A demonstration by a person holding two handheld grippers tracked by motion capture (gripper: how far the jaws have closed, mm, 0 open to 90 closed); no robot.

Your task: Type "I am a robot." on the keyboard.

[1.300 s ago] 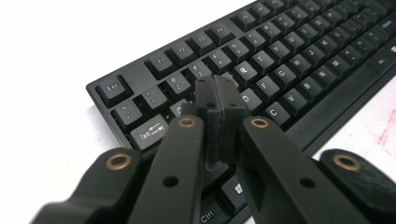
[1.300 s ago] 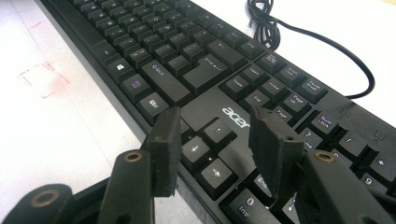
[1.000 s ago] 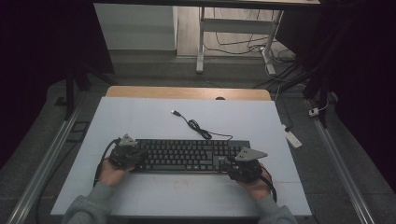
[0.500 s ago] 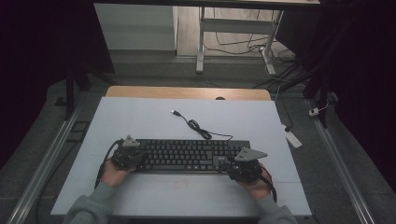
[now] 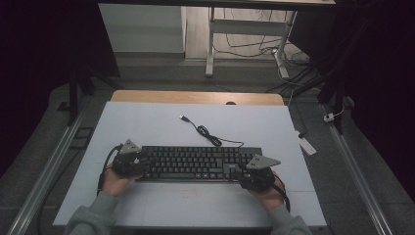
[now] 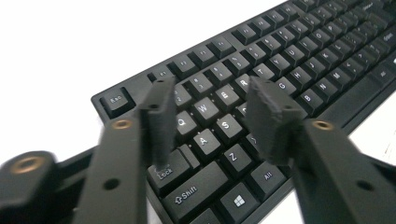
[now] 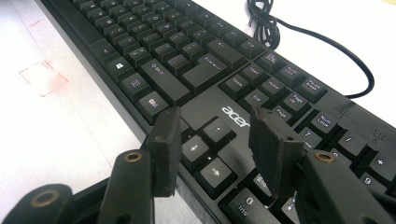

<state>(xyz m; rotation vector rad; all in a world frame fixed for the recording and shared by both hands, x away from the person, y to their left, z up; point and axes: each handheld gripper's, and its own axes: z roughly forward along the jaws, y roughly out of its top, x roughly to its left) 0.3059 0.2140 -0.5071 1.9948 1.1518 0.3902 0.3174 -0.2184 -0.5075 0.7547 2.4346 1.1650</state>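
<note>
A black Acer keyboard (image 5: 195, 163) lies across the white board, its cable (image 5: 205, 132) coiled behind it and ending in a loose USB plug (image 5: 183, 118). My left gripper (image 5: 139, 164) is at the keyboard's left end. Its jaws have just been opening and now stand open (image 6: 210, 93) above the Q, A and S keys of the keyboard (image 6: 280, 60), gripping nothing. At the right end my right gripper (image 5: 240, 172) also stands open (image 7: 215, 121), over the arrow keys of the keyboard (image 7: 187, 60), with nothing held. The cable (image 7: 299, 32) runs behind.
The white board (image 5: 147, 127) covers the table, with a wooden strip (image 5: 195, 97) at the far edge. A faint red square mark (image 7: 42, 77) is drawn in front of the keyboard. A white power strip (image 5: 307, 144) lies on the floor to the right.
</note>
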